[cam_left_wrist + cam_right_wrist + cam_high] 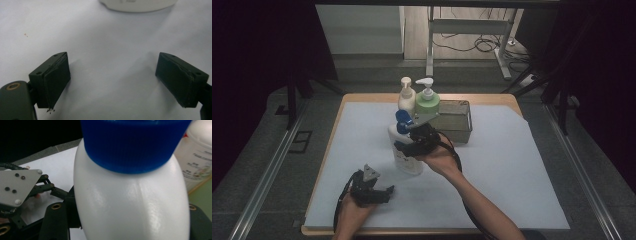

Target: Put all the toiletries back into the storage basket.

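Near the front edge, the left gripper (388, 190) rests on the white sheet (512, 165), jaws wide apart. Farther in, mid-table, the right gripper (408, 142) is clamped on the blue-capped bottle (404, 157), standing upright. Beyond stand two pump bottles (418, 96) and a tray (457, 120).

The white plastic bottle with a blue cap (404, 145) stands upright near the middle of the white-covered wooden table (512, 170), slightly toward its far edge. Behind it, close to the far edge, a cream pump bottle (406, 96) stands just left of a green pump bottle (427, 100). A rectangular metal mesh basket (455, 120) sits just right of these two. The left gripper (384, 192) lies near the table's near edge, before and left of the capped bottle.
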